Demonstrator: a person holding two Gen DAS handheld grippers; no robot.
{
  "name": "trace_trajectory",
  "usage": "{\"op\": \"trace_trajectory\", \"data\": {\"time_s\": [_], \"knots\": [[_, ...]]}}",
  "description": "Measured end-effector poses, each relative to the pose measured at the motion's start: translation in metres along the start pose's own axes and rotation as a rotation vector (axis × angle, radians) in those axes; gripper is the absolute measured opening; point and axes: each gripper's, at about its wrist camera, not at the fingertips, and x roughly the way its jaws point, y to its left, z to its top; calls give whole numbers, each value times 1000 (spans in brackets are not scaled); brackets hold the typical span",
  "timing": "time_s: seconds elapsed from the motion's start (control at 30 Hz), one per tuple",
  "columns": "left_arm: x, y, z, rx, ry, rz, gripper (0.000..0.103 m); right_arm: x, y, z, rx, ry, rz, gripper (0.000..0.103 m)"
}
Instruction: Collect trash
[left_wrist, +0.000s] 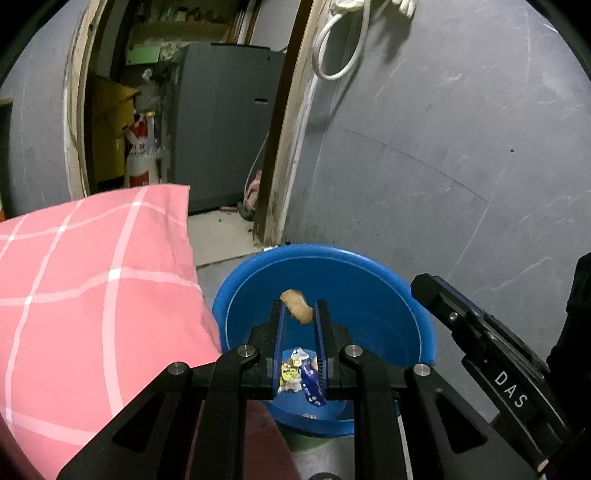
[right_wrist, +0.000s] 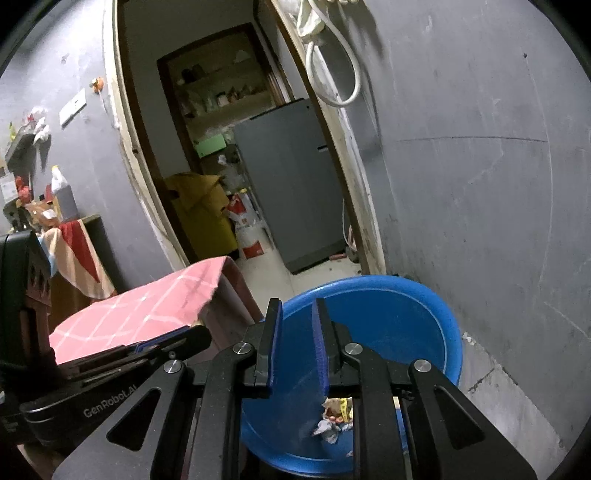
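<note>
My left tongs (left_wrist: 298, 309) hold a tan, peanut-shaped scrap (left_wrist: 296, 305) pinched between their tips, directly above the blue basin (left_wrist: 388, 273). Crumpled wrappers (left_wrist: 301, 376) lie on the basin floor below. My right tongs (right_wrist: 297, 308) stand narrow with nothing between them, also over the basin (right_wrist: 406, 295), where the wrappers (right_wrist: 334, 417) show beneath. A pink checked pillow (left_wrist: 92, 288) sits just left of the basin. A grey wall (left_wrist: 461, 166) stands behind.
</note>
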Motion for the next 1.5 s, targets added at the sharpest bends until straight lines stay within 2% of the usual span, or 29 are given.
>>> {"op": "trace_trajectory", "data": {"time_s": [0.13,0.23,0.3,0.4,0.5,0.57,0.63,0.73,0.83,0.87,0.97,1.2,1.27,1.3,1.37,1.5], "knots": [[4,7,-2,-34,31,-4,14,2,-3,0,14,12,-8,15],[4,12,-1,-68,35,-12,23,2,-5,0,22,14,-18,16],[1,10,0,-74,24,-15,25,2,-7,0,28,14,-23,18],[-2,7,-1,-62,15,-2,32,2,-8,1,34,12,-28,30],[-6,7,-2,-63,-4,15,41,0,-7,1,29,7,-35,32],[-11,10,-4,-73,-22,25,46,-1,-8,1,29,0,-42,38],[-17,15,-5,-93,-42,37,48,-2,-9,0,34,-10,-50,47],[-24,21,-6,-119,-66,50,51,-4,-11,1,43,-23,-58,51],[-32,21,-6,-120,-98,96,68,-5,-14,1,50,-28,-62,53],[-35,21,-6,-118,-109,106,73,-5,-14,1,51,-31,-64,58],[-44,21,-7,-112,-142,120,77,-9,-14,2,50,-54,-65,73],[-63,23,-12,-119,-196,144,86,-27,-11,6,46,-132,-60,87],[-70,26,-13,-126,-219,148,86,-34,-8,8,31,-154,-69,100],[-76,27,-14,-132,-234,146,87,-37,-7,9,26,-162,-73,103],[-86,29,-15,-142,-259,147,95,-45,-5,9,19,-179,-67,103],[-115,31,-20,-139,-335,165,97,-59,0,11,6,-198,-55,103]]}}
